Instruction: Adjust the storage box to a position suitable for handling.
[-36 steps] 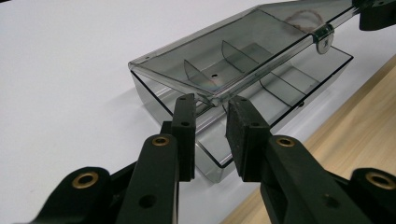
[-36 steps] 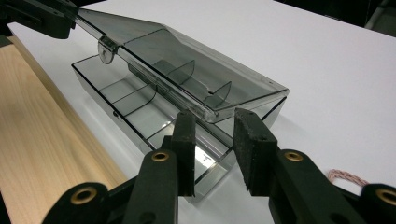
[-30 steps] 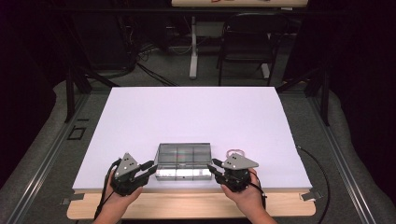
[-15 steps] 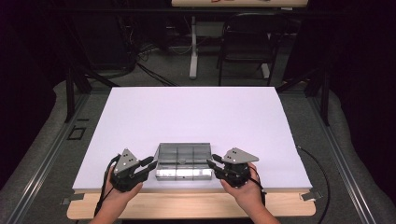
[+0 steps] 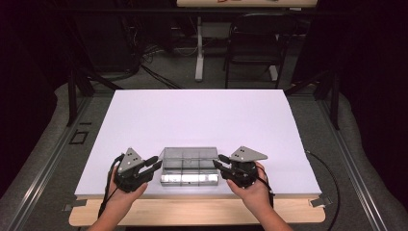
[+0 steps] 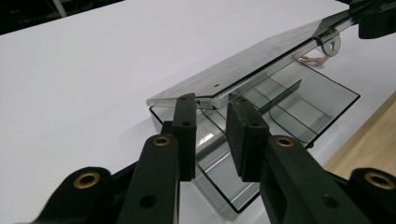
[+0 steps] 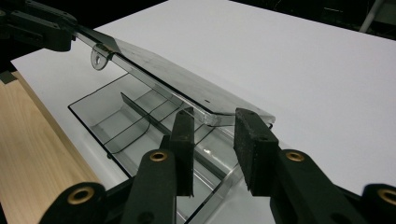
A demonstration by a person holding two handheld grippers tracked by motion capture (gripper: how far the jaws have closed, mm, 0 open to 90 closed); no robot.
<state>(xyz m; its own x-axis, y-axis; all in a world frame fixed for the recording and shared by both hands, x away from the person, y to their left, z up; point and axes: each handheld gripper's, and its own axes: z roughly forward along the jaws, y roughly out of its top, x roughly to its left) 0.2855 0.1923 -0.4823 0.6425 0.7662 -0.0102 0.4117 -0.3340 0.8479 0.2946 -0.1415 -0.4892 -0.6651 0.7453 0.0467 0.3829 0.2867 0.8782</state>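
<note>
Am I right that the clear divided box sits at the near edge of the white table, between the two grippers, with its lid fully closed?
Not quite: the lid is raised, hinged partly open above the compartments of the clear box, as both gripper views show. The rest holds: it sits near the white table edge, between the left gripper and right gripper.

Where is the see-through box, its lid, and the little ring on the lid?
Box (image 7: 116,122): right gripper view, on its divided floor.
Lid (image 6: 252,70): left gripper view, on its raised flat top.
Ring (image 7: 99,59): right gripper view, on its loop.
</note>
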